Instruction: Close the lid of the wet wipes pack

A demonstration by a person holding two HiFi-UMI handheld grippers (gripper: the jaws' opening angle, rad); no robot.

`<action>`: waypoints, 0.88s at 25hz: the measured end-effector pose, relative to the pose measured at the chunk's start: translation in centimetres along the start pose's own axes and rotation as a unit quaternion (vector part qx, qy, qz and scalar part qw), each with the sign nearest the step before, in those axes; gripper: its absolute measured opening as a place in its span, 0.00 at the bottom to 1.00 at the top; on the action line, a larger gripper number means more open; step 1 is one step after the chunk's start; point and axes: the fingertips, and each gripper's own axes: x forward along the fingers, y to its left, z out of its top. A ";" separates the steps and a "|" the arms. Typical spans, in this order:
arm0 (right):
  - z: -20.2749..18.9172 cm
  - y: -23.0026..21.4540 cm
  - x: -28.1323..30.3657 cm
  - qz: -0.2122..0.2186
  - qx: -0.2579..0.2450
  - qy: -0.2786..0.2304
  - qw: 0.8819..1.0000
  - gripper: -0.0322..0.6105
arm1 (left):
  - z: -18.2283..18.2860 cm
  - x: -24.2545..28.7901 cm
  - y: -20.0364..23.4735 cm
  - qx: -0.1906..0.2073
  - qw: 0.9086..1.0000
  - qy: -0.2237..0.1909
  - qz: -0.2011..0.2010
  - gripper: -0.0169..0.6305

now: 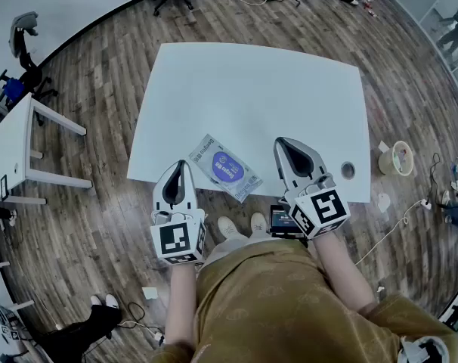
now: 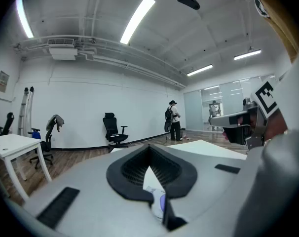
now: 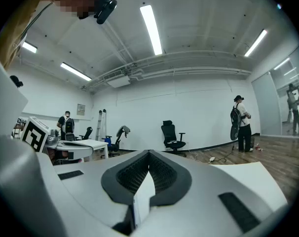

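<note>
White surface point(image 1: 252, 89) on a brown wood-plank floor point(image 1: 100, 89). The wet wipes pack point(image 1: 224, 166) is pale grey with a violet-blue round patch. The left gripper point(image 1: 181, 165) and right gripper point(image 1: 283, 144) are grey, with black-lined fingers point(image 2: 139, 172) and black-and-white square-patterned marker cubes point(image 1: 176, 239).

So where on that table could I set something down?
Nearly all of the table is bare: the whole far half and both far corners. The crowded part is the near edge, where the wet wipes pack lies between the left gripper and right gripper, with a small round hole near the right corner.
</note>
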 end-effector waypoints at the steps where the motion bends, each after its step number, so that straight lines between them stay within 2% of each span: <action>1: 0.3 0.0 0.0 0.001 -0.003 -0.003 1.000 0.06 | 0.4 -0.1 0.0 0.000 1.000 -0.004 0.002 0.02; 11: 0.8 -0.1 -0.2 0.011 -0.004 -0.010 1.000 0.06 | 1.1 -0.9 1.1 0.004 1.000 -0.009 0.027 0.02; 22: 0.6 -0.1 0.4 0.016 -0.005 -0.006 1.000 0.06 | 0.6 -0.4 0.7 0.002 1.000 -0.003 0.021 0.02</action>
